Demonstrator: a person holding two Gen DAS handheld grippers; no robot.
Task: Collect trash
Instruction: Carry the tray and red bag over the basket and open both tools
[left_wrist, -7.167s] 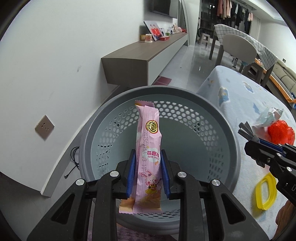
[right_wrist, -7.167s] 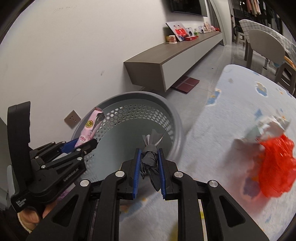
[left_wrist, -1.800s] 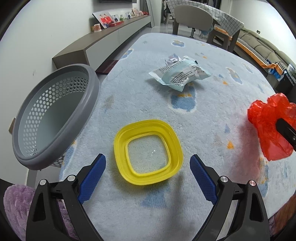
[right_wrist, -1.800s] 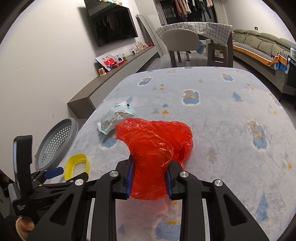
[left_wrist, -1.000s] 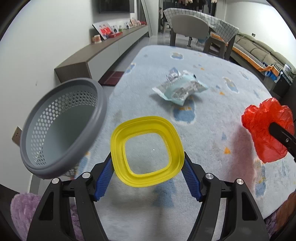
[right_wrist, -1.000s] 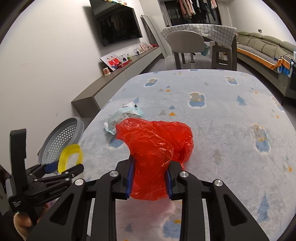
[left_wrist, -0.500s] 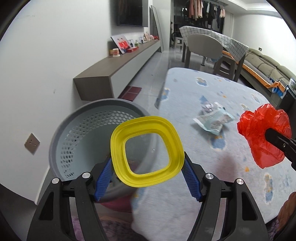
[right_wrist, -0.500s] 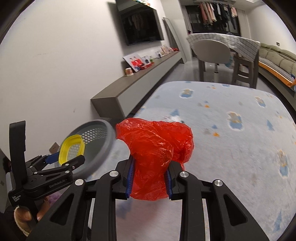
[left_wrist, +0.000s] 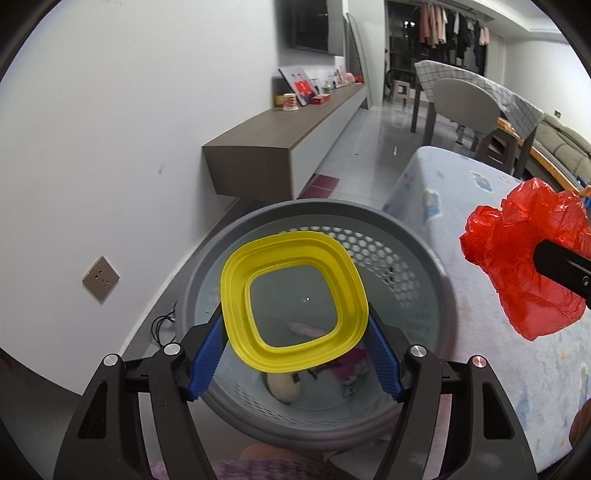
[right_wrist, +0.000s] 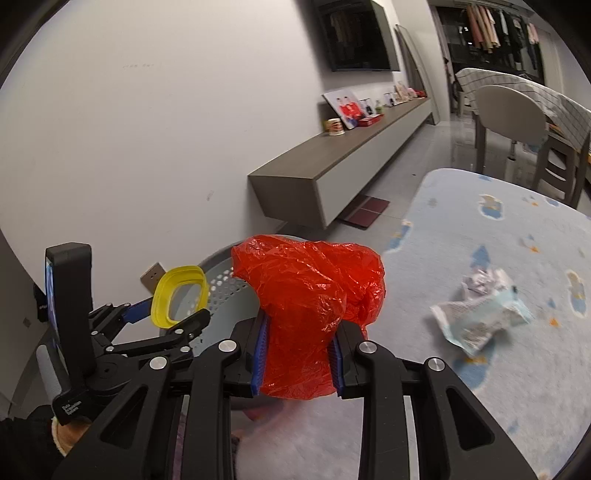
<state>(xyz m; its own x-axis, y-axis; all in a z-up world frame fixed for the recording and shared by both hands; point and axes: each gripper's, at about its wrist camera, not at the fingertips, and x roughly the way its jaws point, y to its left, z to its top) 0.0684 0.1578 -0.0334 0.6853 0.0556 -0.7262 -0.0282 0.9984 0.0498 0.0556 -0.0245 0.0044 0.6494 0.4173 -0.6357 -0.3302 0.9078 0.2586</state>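
Observation:
My left gripper (left_wrist: 293, 356) is shut on a yellow square plastic ring (left_wrist: 255, 295) and holds it directly over the grey perforated trash basket (left_wrist: 421, 251). Earlier trash lies at the basket's bottom. My right gripper (right_wrist: 299, 360) is shut on a crumpled red plastic bag (right_wrist: 306, 295), held above the table edge beside the basket (right_wrist: 221, 288). The red bag also shows in the left wrist view (left_wrist: 524, 258), at the right. The left gripper with the yellow ring (right_wrist: 181, 295) shows at the left of the right wrist view.
A crumpled white and light-blue wrapper (right_wrist: 484, 314) lies on the patterned blue tablecloth (right_wrist: 517, 240). A wall shelf (left_wrist: 280, 136) runs along the white wall behind the basket. A chair (right_wrist: 509, 114) stands beyond the table. A wall socket (left_wrist: 100, 278) sits left of the basket.
My left gripper closed on the yellow ring, lifted it off the table and carried it left over the basket. My right gripper carried the red bag left toward the basket.

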